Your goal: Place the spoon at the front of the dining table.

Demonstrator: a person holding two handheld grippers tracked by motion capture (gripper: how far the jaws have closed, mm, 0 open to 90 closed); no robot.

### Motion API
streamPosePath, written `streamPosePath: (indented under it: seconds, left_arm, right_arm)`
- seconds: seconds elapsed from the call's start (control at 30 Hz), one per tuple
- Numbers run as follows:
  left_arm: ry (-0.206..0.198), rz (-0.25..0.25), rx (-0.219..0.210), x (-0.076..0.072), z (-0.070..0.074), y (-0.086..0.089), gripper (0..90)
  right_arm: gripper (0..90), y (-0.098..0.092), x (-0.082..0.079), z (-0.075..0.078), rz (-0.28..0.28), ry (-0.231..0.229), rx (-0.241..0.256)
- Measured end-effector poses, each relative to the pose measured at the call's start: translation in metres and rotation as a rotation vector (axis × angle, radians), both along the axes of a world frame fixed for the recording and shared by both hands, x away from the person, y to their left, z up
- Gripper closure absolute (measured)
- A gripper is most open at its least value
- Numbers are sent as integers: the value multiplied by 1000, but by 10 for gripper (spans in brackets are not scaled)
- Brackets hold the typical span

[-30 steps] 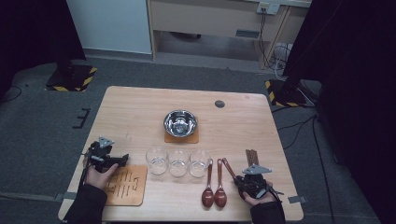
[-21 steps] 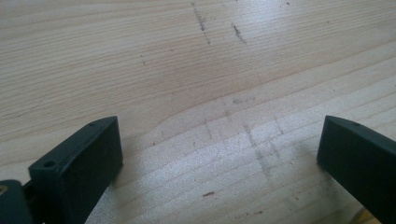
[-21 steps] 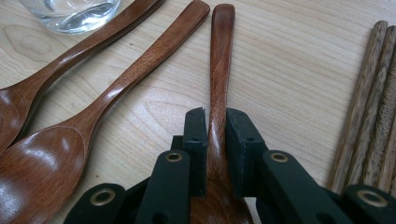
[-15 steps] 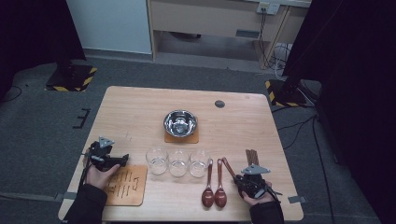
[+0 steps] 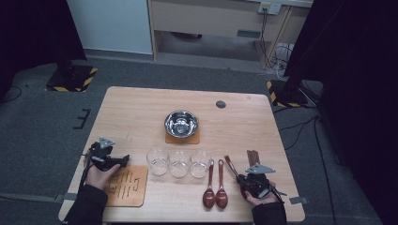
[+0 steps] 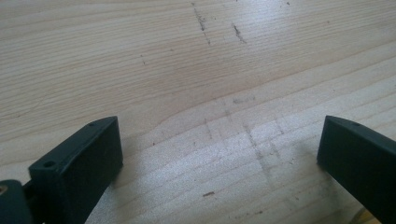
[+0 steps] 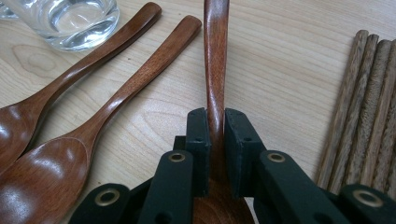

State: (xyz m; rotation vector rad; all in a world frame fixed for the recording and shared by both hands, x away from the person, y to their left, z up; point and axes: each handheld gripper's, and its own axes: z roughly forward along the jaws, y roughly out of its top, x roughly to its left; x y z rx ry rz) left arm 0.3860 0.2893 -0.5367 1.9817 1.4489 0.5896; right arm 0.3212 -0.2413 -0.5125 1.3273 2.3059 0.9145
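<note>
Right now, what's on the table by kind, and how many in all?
Brown wooden spoons: 3, one clamped in the right gripper
Clear drinking glasses: 3
Shiny steel bowl: 1
Dark wooden chopstick bundle: 1
Wooden mats: 2
Total: 10

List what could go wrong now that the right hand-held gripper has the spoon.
1. The right hand-held gripper pinches the third spoon's narrow handle near the bowl; it could pivot or slip when lifted.
2. The two spoons and the chopsticks flank it closely; a swing could knock them.
3. The nearest glass stands just ahead.
</note>
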Motion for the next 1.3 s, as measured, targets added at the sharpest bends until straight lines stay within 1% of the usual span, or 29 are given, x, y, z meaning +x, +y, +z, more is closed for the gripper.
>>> streamPosePath:
  seconds: [0.2,0.23,0.4,0.63,0.73,0.83,0.93,0.97,1.1,1.27,1.3]
  left_arm:
    - [-2,3,-3,0,0,0,3]
    - [-3,4,-2,0,0,0,6]
    - [-9,4,-5,-1,0,1,27]
    - [-27,2,-14,-3,1,2,102]
    - [-33,5,-16,-3,2,4,136]
    - [-34,7,-30,-4,2,5,159]
    - [-42,8,-54,-5,4,6,180]
    - [-50,10,-64,-5,5,6,184]
    - [-71,4,-74,-7,10,5,197]
    - [-109,-13,-103,-9,19,2,211]
    - [-113,-18,-104,-10,21,2,213]
  right_arm:
    - [808,1,1,-2,4,11,-8]
    - [808,1,1,-2,6,8,-11]
    - [809,-1,-1,4,0,-11,2]
    - [810,-4,-2,9,-6,-28,18]
    - [810,-5,-2,13,-7,-45,24]
    - [810,-7,-3,18,-14,-58,36]
    - [810,-9,-4,20,-17,-72,40]
    - [810,-10,-4,21,-20,-73,43]
    - [811,-10,-5,24,-26,-89,50]
    - [811,-11,-5,27,-26,-111,51]
    - [811,-11,-5,28,-30,-113,53]
